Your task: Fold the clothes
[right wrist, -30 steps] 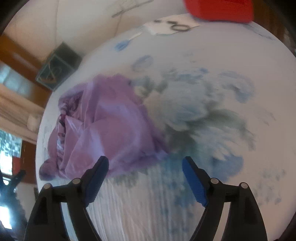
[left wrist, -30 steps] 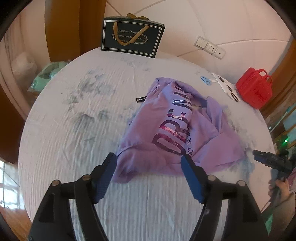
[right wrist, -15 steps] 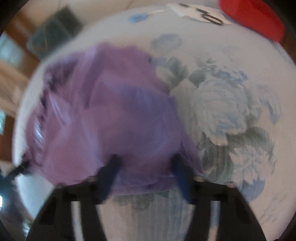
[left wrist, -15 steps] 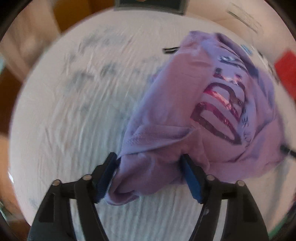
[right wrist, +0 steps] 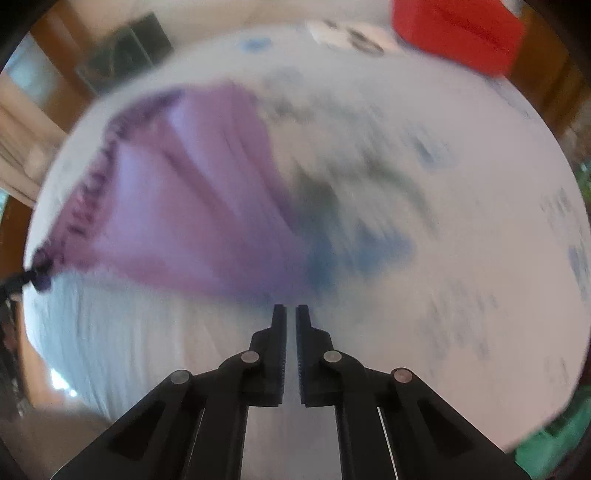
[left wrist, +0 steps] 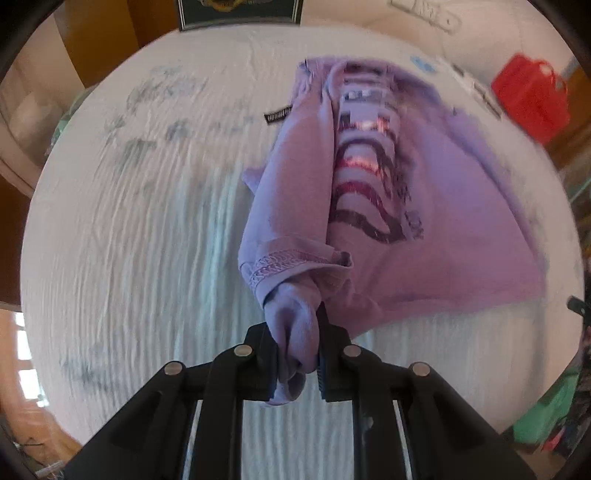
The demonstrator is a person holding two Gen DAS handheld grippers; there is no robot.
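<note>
A purple T-shirt [left wrist: 436,206] with dark glittery lettering lies on a round table under a white floral cloth [left wrist: 140,236]. My left gripper [left wrist: 297,354] is shut on a bunched corner of the shirt's hem near the front of the table. In the blurred right wrist view the shirt [right wrist: 192,199] stretches up and to the left. My right gripper [right wrist: 290,314] is shut at the shirt's near corner; the blur hides whether cloth is between the pads.
A red basket [left wrist: 532,96] stands at the far right of the table and shows in the right wrist view [right wrist: 458,33]. A dark gift bag [left wrist: 240,13] stands at the back. Small papers and scissors [right wrist: 347,35] lie near the basket.
Both grippers went from open to shut. The left one took hold of the shirt's hem corner. The shirt is pulled out and stretched between the two grippers.
</note>
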